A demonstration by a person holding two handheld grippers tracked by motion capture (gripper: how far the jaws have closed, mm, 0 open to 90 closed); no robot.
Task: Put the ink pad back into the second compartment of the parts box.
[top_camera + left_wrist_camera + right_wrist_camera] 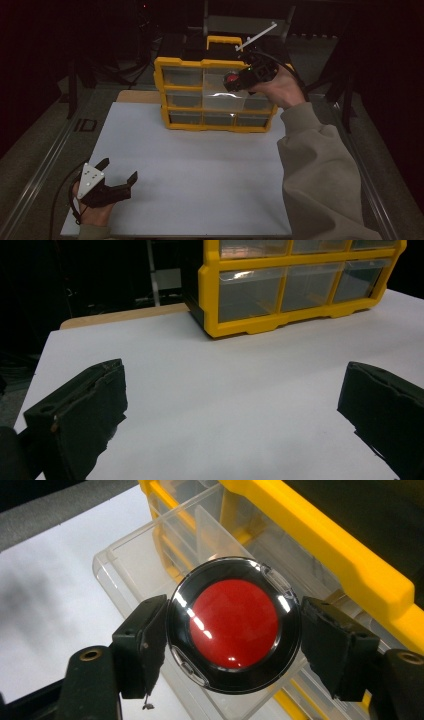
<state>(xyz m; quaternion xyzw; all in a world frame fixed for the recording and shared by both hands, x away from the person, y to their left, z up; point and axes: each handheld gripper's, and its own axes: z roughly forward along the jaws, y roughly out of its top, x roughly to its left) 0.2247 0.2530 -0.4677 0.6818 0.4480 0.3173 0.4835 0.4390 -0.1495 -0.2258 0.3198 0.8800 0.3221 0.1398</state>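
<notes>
A yellow drawer cabinet (pixel 182 62) with clear drawers stands at the back of the white table (pixel 190 170). One clear drawer (pixel 150 545) is pulled out of its top row. My right gripper (pixel 232 647) is shut on a round black disc with a red centre (pixel 234 622) and holds it over that open drawer; the same disc (pixel 232 78) shows red against the cabinet front in the high view. My left gripper (pixel 118 172) rests near the table's front left corner, open, with nothing between its black pads (pixel 85 410).
A white rod (pixel 256 36) lies on top of the cabinet. A strip of wooden board (pixel 125 315) shows behind the white sheet at the left. Dark metal rails (pixel 45 165) run along both sides of the table.
</notes>
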